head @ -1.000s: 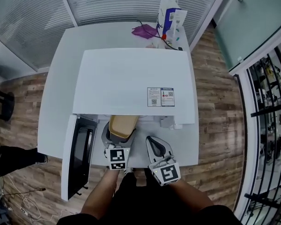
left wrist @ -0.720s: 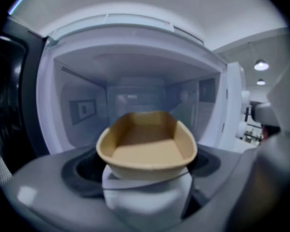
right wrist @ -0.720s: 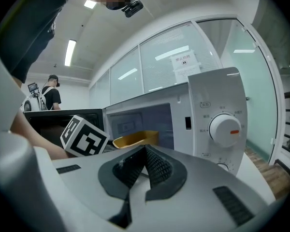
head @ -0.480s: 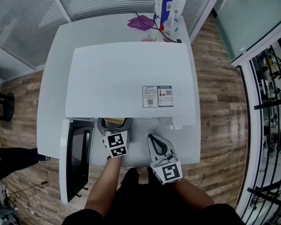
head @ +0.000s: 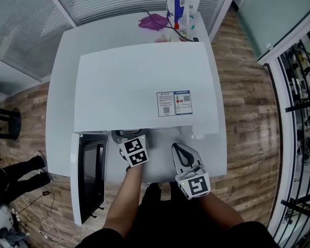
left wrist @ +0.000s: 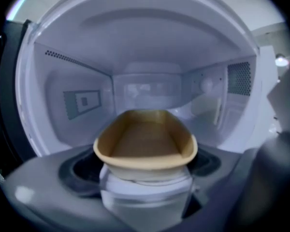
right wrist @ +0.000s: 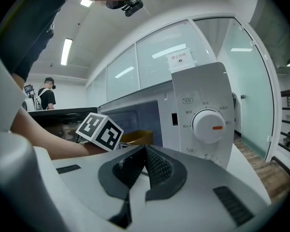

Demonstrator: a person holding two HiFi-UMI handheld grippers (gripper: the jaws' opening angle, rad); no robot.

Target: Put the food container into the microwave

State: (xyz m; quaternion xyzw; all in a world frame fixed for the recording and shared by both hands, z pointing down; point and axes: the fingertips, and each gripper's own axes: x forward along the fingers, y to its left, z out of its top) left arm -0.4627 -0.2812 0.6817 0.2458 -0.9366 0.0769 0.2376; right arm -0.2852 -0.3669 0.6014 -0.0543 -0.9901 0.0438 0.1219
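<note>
The tan food container (left wrist: 145, 141) is held at its near end by my left gripper (left wrist: 145, 180), which is shut on it. It is inside the white microwave cavity (left wrist: 77, 100), just above the floor. In the head view the microwave (head: 144, 87) hides the container; only the left gripper's marker cube (head: 134, 151) shows at the opening, beside the open door (head: 90, 174). My right gripper (head: 180, 150) hangs in front of the microwave, shut and empty. In the right gripper view its jaws (right wrist: 145, 151) are closed, with the container (right wrist: 137, 137) seen in the opening.
The control panel with a round dial (right wrist: 210, 126) is right of the opening. Behind the microwave on the white table (head: 59, 87) lie a purple cloth (head: 154, 21) and a blue-and-white carton (head: 182, 1). A person (right wrist: 47, 98) stands far off.
My left gripper has pushed forward into the microwave with the container, which has gone out of sight under the microwave top in the head view. The right gripper stayed roughly in place.
</note>
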